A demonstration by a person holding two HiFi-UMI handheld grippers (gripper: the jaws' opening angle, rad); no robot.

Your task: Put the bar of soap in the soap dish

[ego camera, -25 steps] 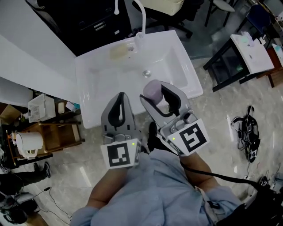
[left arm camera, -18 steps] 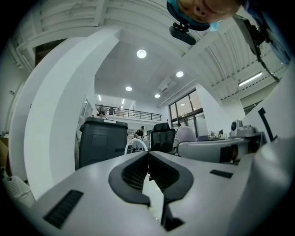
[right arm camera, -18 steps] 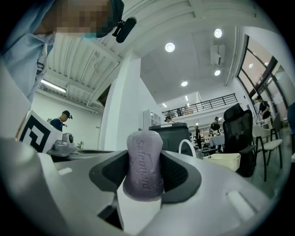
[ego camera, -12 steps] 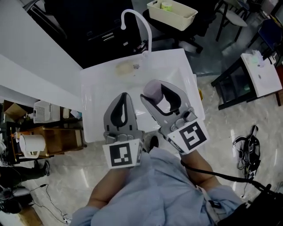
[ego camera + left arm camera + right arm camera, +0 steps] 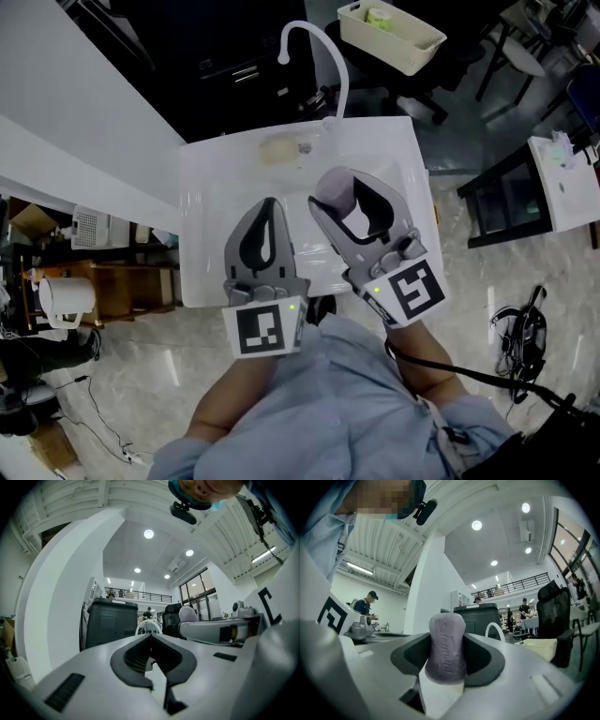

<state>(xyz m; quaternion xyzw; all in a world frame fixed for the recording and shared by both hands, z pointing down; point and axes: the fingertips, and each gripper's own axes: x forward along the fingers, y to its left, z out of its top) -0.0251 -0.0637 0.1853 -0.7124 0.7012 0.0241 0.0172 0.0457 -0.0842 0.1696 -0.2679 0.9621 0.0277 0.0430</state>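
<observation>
Above the white sink (image 5: pixel 211 234), the right gripper (image 5: pixel 339 192) pinches the lilac soap bar (image 5: pixel 446 644) at mid-body, a sound hold for a light, hard, probably slick block, while the left gripper (image 5: pixel 265 206) is closed on nothing; the soap dish (image 5: pixel 279 151) lies on the sink's far rim

Open lab hall: mezzanine railing (image 5: pixel 521 582), office chair (image 5: pixel 555 609), freestanding sink (image 5: pixel 202 234), floor cables (image 5: pixel 517 333).

Lilac soap bar (image 5: pixel 446 648), white sink (image 5: pixel 211 244)
</observation>
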